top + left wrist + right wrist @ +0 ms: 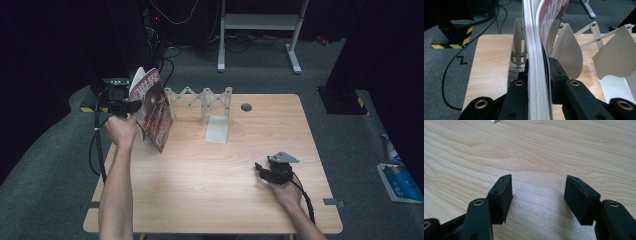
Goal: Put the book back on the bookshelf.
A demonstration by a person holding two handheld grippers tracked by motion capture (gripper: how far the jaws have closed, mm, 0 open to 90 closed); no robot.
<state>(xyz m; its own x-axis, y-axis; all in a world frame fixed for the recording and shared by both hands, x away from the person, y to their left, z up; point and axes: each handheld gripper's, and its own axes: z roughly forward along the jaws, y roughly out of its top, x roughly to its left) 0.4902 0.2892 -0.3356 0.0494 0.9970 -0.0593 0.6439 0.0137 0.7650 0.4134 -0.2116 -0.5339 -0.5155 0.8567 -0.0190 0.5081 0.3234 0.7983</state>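
white accordion rack (200, 100) on the table (200, 190) holds nothing; my left tongs (539, 72) grip the bent red-covered magazine (154, 107), my right tongs (537, 192) gape, holding nothing.

White rack (200, 101) blocks the table's (200, 190) far edge; near half seems open.

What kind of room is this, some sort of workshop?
Probably a lab or recording studio: a lone wooden table on grey carpet, dark curtains around, loose cables on the floor, and a person working with a handheld left gripper and right gripper.
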